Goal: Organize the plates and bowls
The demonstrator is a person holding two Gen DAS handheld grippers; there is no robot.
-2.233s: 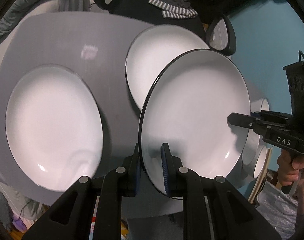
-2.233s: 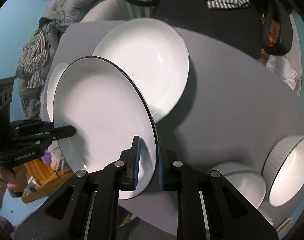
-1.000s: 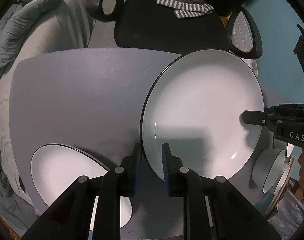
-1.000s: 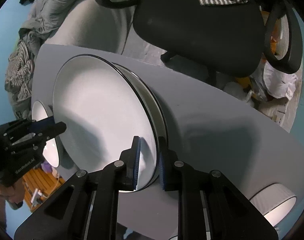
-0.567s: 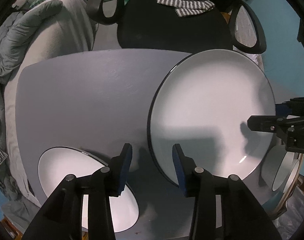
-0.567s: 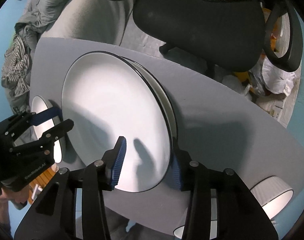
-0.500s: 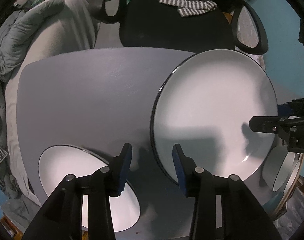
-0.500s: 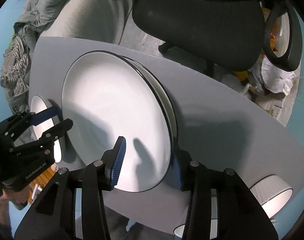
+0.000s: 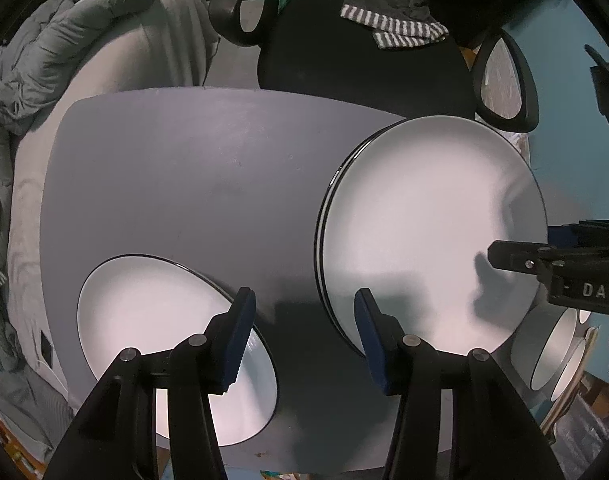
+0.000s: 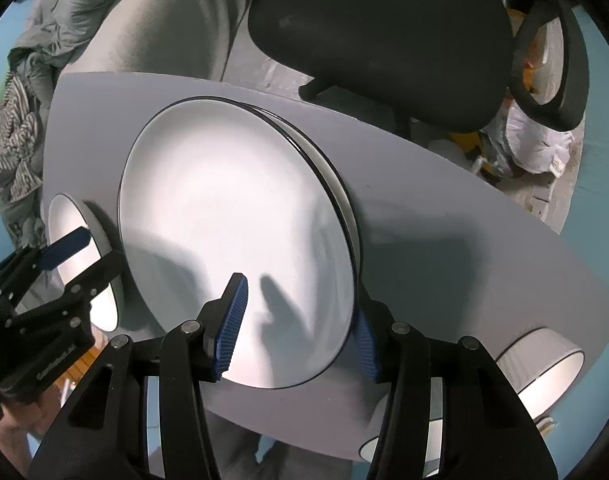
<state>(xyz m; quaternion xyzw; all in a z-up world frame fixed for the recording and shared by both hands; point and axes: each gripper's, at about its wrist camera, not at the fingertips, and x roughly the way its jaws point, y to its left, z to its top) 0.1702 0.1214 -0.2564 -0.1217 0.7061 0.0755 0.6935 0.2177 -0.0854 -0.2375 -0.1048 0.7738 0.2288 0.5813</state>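
Two white plates with black rims lie stacked (image 9: 428, 236) on the grey table (image 9: 184, 168); the stack also shows in the right wrist view (image 10: 232, 216). A third white plate (image 9: 160, 320) lies alone at the table's near left. My left gripper (image 9: 304, 332) is open, its jaws wide apart, just off the stack's left rim. My right gripper (image 10: 300, 328) is open, its jaws either side of the stack's near rim, holding nothing. White bowls (image 10: 544, 368) stand at the right end of the table.
A black office chair (image 10: 384, 32) with a striped cloth stands behind the table. A grey duvet (image 9: 84, 40) lies at the back left. The table's near edge (image 10: 304, 452) is close under the right gripper.
Both grippers carried the plate onto the other plate, then opened and let it go. It now rests as the top of the stack. Both grippers have backed off slightly.
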